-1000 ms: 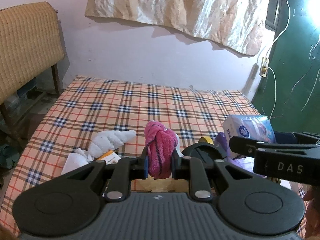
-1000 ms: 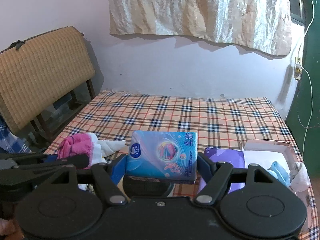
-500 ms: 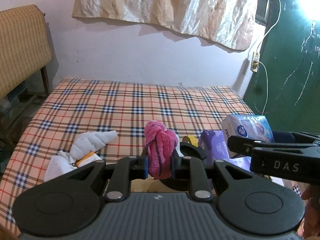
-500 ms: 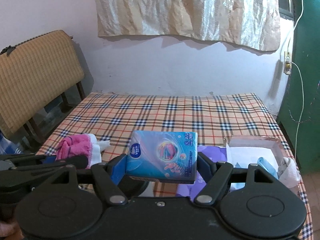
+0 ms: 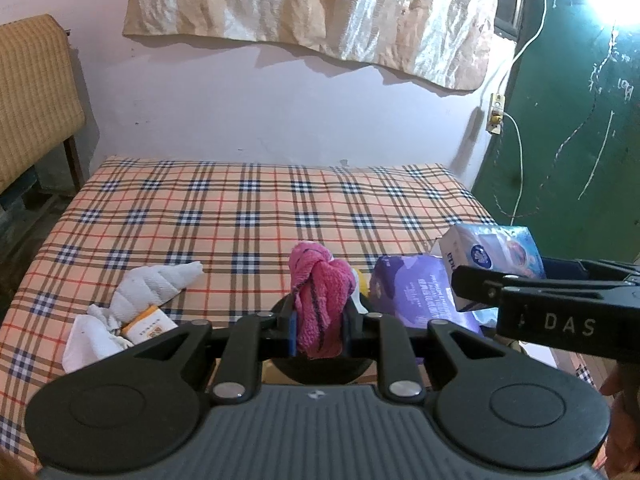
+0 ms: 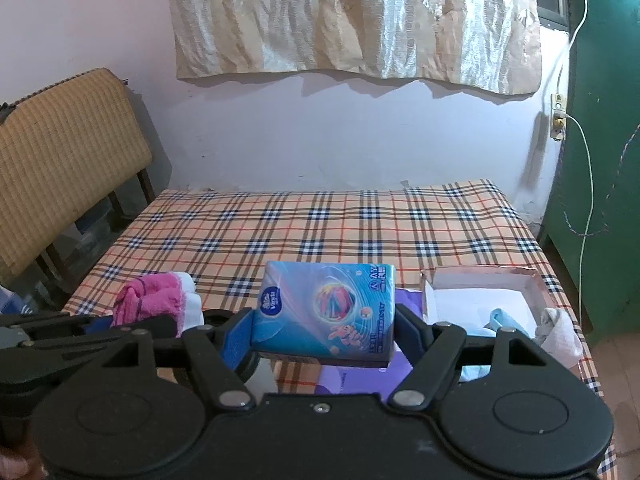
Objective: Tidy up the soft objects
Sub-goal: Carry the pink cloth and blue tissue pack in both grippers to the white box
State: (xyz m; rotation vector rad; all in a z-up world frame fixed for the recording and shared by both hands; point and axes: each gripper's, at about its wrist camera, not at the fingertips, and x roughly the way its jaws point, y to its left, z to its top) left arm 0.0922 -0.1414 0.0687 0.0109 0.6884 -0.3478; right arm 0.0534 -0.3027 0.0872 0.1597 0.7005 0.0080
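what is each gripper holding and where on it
The left gripper pinches the pink cloth at its lower end. The right gripper clamps the tissue pack by its two short sides.

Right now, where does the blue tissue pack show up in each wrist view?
Left wrist view: the blue tissue pack sits at the right edge, held by the right gripper.
Right wrist view: centre, clamped between that gripper's fingers.
Shared landmark: the purple packet on the plaid bedsheet, beside and below the pack.
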